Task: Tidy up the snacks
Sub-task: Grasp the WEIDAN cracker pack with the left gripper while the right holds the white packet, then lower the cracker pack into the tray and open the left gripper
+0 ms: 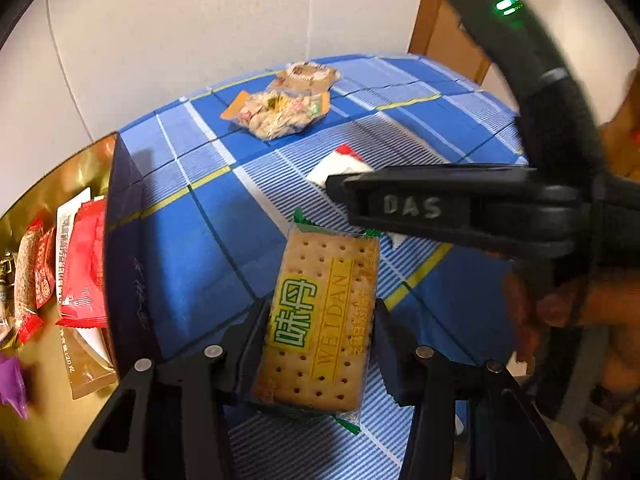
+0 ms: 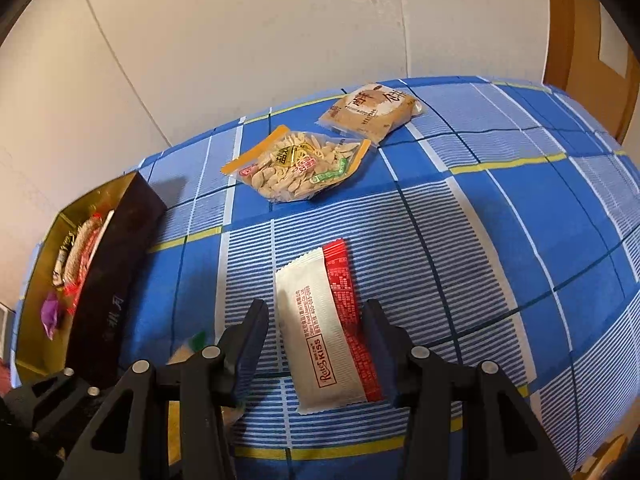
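My left gripper (image 1: 320, 320) is shut on a cracker packet (image 1: 320, 320) with green ends, held above the blue checked cloth. My right gripper (image 2: 316, 320) is open, its fingers either side of a white and red wafer packet (image 2: 324, 332) that lies flat on the cloth. In the left wrist view the right gripper (image 1: 440, 208) crosses from the right, over that white packet (image 1: 340, 166). A gold-lined dark box (image 1: 120, 240) at the left holds several red, white and purple snacks (image 1: 80, 260); it also shows in the right wrist view (image 2: 112, 280).
A clear bag of seeds (image 2: 298, 168) and a tan biscuit packet (image 2: 372, 112) lie at the far side of the cloth; both show in the left wrist view, seeds (image 1: 276, 114) and biscuits (image 1: 306, 76). A white wall stands behind, a wooden door frame (image 2: 580, 40) at right.
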